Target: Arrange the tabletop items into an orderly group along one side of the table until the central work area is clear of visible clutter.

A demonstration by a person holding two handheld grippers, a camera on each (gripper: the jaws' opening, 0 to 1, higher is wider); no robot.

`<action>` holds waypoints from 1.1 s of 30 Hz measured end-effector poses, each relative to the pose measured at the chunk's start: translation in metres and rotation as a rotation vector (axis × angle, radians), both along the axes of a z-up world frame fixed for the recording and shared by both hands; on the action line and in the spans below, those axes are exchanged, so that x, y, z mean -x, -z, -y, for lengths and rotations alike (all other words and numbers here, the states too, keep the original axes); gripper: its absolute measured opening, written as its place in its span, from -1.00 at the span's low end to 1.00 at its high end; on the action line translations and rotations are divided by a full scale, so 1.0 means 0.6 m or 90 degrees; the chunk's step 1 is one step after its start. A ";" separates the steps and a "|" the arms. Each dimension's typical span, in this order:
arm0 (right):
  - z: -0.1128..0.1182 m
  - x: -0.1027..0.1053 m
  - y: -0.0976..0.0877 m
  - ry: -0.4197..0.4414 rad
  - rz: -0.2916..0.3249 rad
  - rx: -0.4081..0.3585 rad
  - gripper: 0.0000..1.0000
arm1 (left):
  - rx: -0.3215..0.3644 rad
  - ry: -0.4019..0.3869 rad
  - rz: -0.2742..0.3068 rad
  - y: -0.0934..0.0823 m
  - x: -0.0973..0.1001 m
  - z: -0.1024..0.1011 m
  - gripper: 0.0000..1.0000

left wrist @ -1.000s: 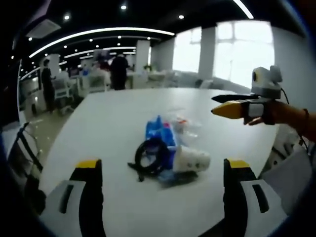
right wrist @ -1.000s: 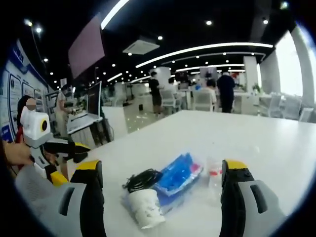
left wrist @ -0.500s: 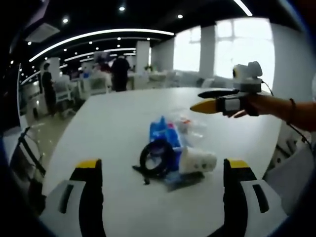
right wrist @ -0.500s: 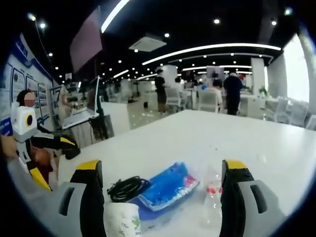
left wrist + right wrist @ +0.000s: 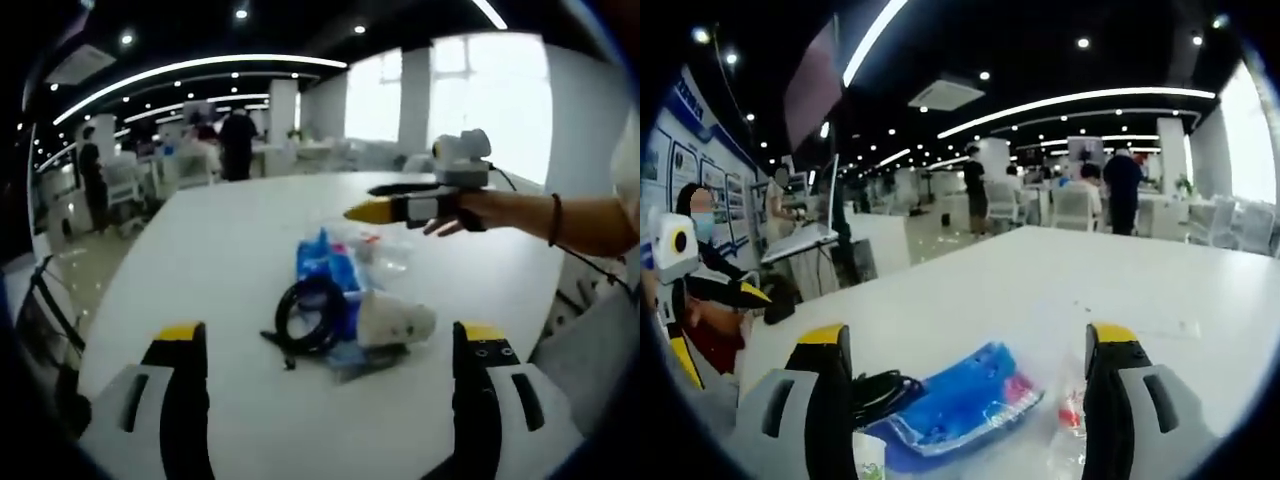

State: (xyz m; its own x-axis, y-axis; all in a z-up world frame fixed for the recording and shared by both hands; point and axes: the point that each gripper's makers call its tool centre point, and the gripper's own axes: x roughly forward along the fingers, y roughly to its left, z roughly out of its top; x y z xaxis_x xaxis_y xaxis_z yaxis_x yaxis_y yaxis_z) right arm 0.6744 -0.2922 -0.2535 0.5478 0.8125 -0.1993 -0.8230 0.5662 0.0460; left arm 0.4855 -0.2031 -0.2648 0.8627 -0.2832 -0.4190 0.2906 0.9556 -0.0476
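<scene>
The paper cup [image 5: 868, 467] is cut by the right gripper view's bottom edge, cable [image 5: 880, 392] partly hidden

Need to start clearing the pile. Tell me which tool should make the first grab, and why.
Right, probably. The right tool hangs open just above the blue packet and clear plastic bottle, while the left tool sits back at the table's near edge, short of the black cable coil.

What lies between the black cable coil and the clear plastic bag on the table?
In the left gripper view, the blue packet lies between the black cable coil and the clear plastic bag, on the white table.
</scene>
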 end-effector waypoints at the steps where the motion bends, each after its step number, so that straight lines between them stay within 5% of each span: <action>1: -0.001 -0.005 0.002 0.001 0.000 -0.001 0.91 | 0.001 -0.001 -0.001 0.001 0.000 0.000 0.99; 22: -0.027 -0.093 0.102 0.002 -0.017 0.047 0.60 | 0.004 -0.012 -0.018 0.028 0.002 -0.008 0.99; 33: -0.042 -0.094 0.137 -0.023 -0.018 0.079 -0.01 | -0.008 -0.006 -0.025 0.037 0.007 -0.003 0.98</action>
